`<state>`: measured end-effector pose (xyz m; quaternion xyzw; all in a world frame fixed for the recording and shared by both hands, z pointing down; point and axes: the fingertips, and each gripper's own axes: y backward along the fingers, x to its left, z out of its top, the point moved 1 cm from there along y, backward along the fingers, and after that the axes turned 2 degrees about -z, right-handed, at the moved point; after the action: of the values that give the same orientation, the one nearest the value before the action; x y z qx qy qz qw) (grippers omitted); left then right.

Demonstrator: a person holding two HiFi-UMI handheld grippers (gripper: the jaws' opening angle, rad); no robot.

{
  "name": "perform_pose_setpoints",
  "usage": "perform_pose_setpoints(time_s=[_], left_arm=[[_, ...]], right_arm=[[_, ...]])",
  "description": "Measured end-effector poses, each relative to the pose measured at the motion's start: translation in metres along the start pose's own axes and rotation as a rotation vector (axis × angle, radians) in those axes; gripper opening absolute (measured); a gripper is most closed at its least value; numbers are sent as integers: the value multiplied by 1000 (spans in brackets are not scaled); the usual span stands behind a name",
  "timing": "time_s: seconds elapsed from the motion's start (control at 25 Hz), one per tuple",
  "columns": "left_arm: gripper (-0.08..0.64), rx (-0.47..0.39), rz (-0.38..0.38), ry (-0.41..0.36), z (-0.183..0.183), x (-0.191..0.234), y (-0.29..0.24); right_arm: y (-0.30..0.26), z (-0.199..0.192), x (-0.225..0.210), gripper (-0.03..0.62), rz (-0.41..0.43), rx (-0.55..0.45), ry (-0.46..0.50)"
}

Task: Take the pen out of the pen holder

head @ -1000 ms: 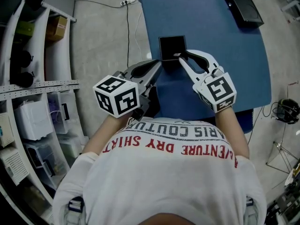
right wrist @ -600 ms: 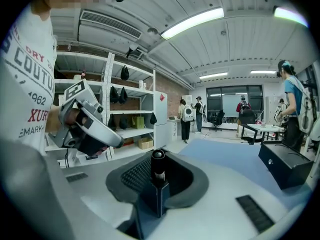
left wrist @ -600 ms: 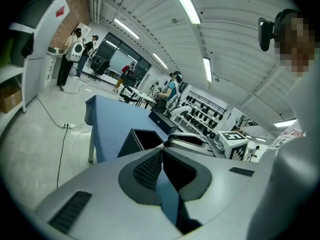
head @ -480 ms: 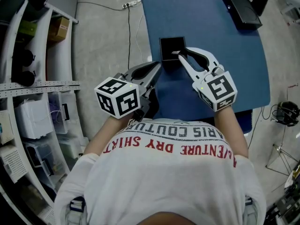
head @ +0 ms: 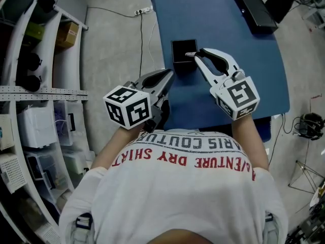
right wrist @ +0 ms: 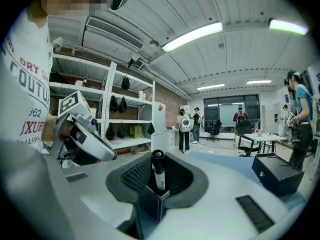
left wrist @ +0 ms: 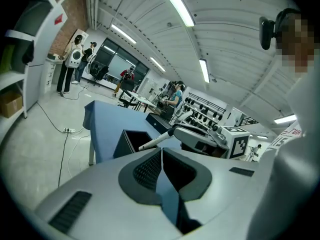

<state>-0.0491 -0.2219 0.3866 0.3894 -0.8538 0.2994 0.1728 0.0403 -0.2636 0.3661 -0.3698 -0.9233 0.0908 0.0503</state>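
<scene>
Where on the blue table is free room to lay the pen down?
Free: the blue table between the pen holder and the black box, and the strip to the right of the right gripper, which holds the pen. Crowded: the near left edge, around the holder and the left gripper.

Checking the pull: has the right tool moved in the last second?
Yes. Head view: the right tool, gripping the pen, shifted from the holder's near rim toward its middle.

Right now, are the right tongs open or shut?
Shut: the right tongs pinch the pen between their pads, above the pen holder.
</scene>
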Motion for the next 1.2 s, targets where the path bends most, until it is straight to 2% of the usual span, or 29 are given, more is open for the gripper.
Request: perform_pose_setpoints(time_s=[0.56, 1.0, 1.2], left_arm=[[32, -56, -26, -38, -4, -39, 15], [32, -128, -54, -78, -2, -73, 22], [32, -151, -57, -56, -5, -77, 23]], right_arm=[[68, 44, 13, 86, -31, -109, 52], [122, 40, 24, 86, -47, -71, 104], [132, 25, 28, 86, -33, -37, 106]])
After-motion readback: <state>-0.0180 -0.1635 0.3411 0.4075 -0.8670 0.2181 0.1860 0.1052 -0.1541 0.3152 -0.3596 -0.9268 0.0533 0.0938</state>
